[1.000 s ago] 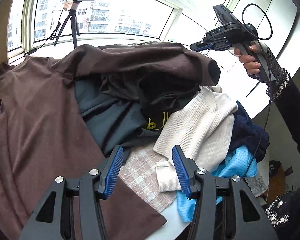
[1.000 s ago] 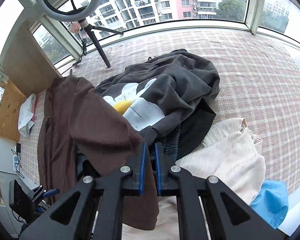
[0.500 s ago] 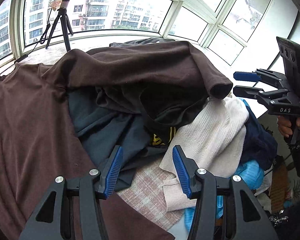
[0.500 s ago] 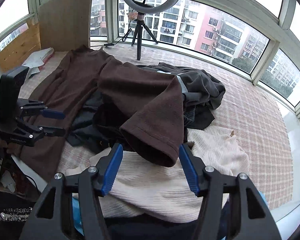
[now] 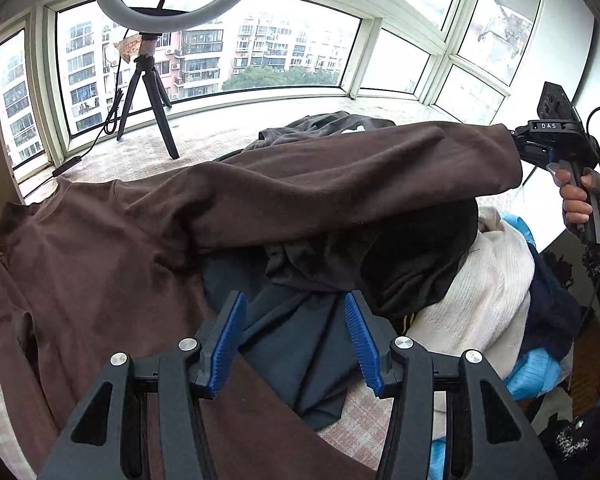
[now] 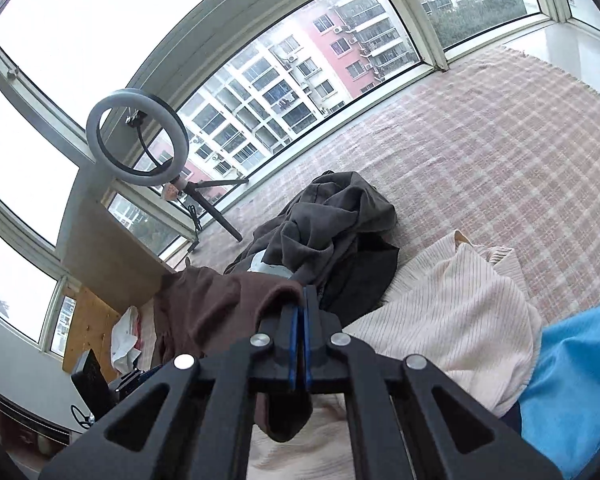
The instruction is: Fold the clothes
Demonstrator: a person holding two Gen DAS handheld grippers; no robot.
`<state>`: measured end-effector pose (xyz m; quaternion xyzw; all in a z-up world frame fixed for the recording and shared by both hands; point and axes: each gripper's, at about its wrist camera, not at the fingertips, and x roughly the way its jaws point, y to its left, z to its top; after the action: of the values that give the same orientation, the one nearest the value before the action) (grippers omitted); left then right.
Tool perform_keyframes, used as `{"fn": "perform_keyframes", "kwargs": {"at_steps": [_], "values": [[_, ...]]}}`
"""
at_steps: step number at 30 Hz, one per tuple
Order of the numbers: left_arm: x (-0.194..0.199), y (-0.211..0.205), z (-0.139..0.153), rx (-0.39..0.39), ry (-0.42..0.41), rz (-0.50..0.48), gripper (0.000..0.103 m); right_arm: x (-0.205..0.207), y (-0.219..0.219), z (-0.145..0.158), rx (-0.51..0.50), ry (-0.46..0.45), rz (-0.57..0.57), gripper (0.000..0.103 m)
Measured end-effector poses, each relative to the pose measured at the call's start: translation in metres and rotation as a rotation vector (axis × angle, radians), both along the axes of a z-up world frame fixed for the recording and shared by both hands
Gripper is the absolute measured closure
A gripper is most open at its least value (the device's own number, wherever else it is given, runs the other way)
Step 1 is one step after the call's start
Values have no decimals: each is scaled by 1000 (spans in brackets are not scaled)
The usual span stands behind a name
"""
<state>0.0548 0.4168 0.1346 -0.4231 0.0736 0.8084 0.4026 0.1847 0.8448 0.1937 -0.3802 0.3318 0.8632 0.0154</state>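
Here the right gripper (image 6: 301, 312) has its jaws pinched on the cuff of the brown shirt (image 5: 100, 264), lifting its sleeve (image 5: 360, 176) above the heaped clothes (image 5: 380, 264), while the left gripper (image 5: 296, 340) hangs with jaws wide over the dark garment (image 5: 300, 344).

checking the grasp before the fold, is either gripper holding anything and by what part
The right gripper is shut on the brown top, at its sleeve cuff. The left gripper is open and holds nothing.
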Motion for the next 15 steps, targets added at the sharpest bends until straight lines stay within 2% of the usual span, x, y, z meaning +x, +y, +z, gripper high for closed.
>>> {"fn": "perform_keyframes", "kwargs": {"at_steps": [2,5,9,12,15], "values": [[-5,1,1,9,4,6,54,-8,-4,-8,-2,-38,12,101],[-6,-4,0,24,-10,18,54,-4,-10,-9,-83,3,28,101],[2,-30,1,52,-29,63,54,-7,-41,19,-131,70,100,101],[11,-60,2,78,-42,132,54,-16,-94,47,-143,136,234,101],[26,-96,3,100,-40,207,54,-24,-167,67,-152,181,415,101]]}}
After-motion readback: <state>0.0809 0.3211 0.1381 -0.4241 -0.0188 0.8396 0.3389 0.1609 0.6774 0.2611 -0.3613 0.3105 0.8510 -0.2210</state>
